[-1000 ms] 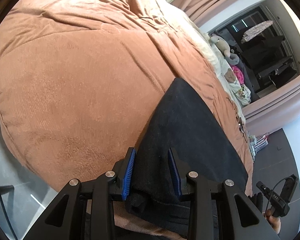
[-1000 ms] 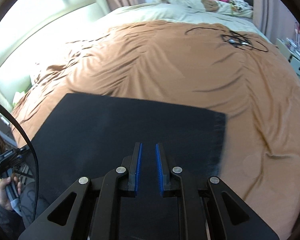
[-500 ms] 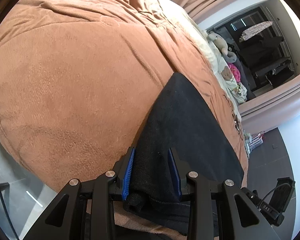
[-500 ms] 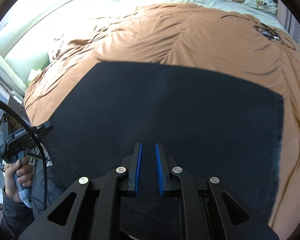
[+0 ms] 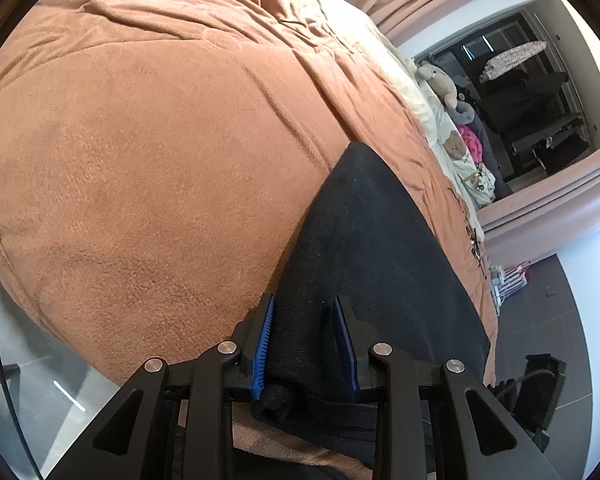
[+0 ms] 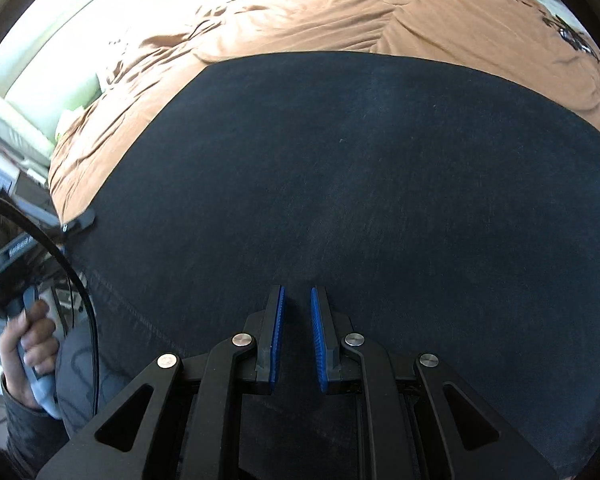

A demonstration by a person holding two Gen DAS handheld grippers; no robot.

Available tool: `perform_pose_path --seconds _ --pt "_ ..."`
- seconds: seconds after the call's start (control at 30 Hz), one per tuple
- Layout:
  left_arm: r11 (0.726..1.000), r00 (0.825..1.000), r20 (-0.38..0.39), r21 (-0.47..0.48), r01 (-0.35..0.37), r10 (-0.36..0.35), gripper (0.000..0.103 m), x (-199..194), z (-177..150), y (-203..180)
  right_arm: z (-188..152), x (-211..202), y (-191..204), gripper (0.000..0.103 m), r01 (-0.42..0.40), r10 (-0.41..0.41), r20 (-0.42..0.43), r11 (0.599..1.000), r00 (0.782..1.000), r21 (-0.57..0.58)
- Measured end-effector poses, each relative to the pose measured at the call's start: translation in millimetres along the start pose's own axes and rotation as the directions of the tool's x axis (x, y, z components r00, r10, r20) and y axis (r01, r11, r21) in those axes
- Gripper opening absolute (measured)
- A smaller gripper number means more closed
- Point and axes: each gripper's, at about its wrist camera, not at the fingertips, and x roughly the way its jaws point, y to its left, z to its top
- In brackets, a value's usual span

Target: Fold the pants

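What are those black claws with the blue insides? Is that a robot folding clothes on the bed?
No robot. A person holds two hand grabbers, and each carries a camera that looks out along its own two fingers. One picture comes from the left gripper, the other from the right gripper. On the brown blanket lie dark pants, spread flat. The left gripper pinches a thick folded edge of the pants. The right gripper, nearly shut, hangs close above the cloth. You can see the hand holding the left grabber's handle.

Matt black woven pants [image 6: 360, 184] lie on a fuzzy, soft-napped brown blanket [image 5: 140, 160].
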Motion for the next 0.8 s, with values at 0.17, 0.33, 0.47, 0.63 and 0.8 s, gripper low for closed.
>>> perform_pose_path --seconds 0.17,0.33,0.47,0.63,0.8 --pt "1.0 1.0 -0.007 -0.024 0.009 -0.009 0.029 1 0 5 25 10 -6 0.007 0.039 -0.039 0.01 0.999 0.999 0.026" --pt "1.0 1.0 -0.006 -0.024 0.009 -0.009 0.029 0 0 4 58 20 -15 0.006 0.073 -0.075 0.022 0.996 0.997 0.057" --pt "1.0 1.0 -0.006 -0.024 0.008 -0.008 0.029 -1 0 3 87 29 -25 0.006 0.092 -0.095 0.029 0.991 0.995 0.099" --pt "1.0 1.0 -0.009 -0.022 0.005 -0.005 0.029 0 1 2 125 43 -36 0.006 0.114 -0.118 0.032 0.986 0.992 0.119" --pt "1.0 1.0 -0.015 -0.027 0.006 -0.007 0.029 2 2 4 155 59 -37 0.006 0.146 -0.151 0.036 0.982 0.988 0.116"
